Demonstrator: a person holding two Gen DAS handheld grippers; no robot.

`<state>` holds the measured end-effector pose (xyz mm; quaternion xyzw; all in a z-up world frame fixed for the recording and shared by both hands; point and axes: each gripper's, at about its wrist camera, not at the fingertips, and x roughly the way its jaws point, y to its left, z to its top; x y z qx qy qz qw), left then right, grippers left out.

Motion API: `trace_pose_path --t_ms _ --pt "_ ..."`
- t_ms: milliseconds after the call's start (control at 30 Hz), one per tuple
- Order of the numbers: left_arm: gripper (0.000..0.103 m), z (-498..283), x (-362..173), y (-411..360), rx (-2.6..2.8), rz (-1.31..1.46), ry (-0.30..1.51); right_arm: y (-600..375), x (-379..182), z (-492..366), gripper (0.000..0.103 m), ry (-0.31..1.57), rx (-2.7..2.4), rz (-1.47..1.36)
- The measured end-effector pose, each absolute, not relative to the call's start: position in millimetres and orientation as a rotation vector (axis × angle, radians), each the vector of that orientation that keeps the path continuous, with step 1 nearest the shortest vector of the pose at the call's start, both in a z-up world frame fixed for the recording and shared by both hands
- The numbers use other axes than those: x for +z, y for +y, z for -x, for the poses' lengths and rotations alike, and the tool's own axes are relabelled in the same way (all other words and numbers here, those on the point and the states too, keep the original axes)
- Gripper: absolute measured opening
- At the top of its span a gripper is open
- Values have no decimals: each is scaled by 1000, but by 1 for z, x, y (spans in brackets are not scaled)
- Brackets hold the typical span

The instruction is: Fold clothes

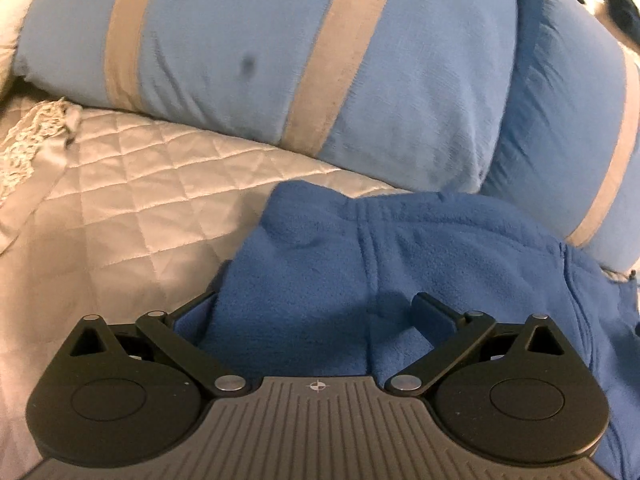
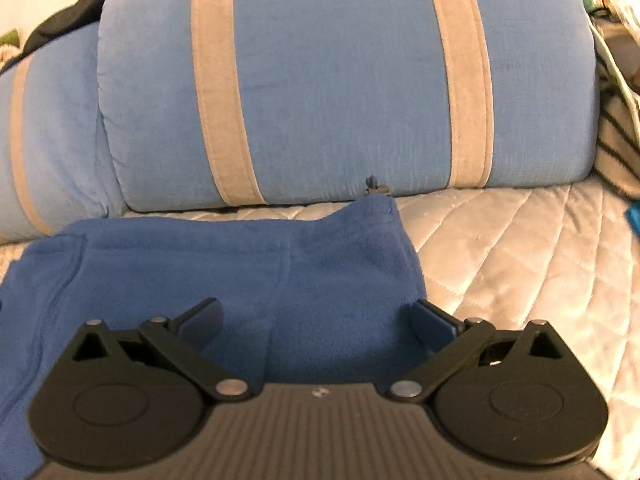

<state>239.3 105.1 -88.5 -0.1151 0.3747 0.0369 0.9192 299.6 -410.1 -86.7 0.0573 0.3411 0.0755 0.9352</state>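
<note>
Both jaws are spread wide: the left gripper [image 1: 316,312] and right gripper [image 2: 316,316] are held over blue fleece [image 2: 240,272] (bare quilted bedspread [image 2: 520,248] is seen rightward).

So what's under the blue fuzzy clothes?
The blue fleece garment lies on a shiny quilted bedspread, which shows all around its edges. Behind it sit light blue pillows with tan stripes. Whatever is directly beneath the fleece is covered, so that can't be seen.

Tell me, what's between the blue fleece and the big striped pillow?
A bare strip of quilted bedspread separates the fleece from the pillow, in the right wrist view.
</note>
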Motion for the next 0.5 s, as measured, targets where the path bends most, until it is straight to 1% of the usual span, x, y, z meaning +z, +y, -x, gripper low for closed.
trace_pose_path --t_ms 233,433,500 --pt "103 -228 -66 114 90 171 798 -421 -74 -293 102 737 129 -13" --pt "103 -215 -54 133 -2 168 822 -446 -78 -285 102 841 165 -68" --pt "103 -214 -56 143 -64 210 867 -455 -80 -283 102 887 198 -103"
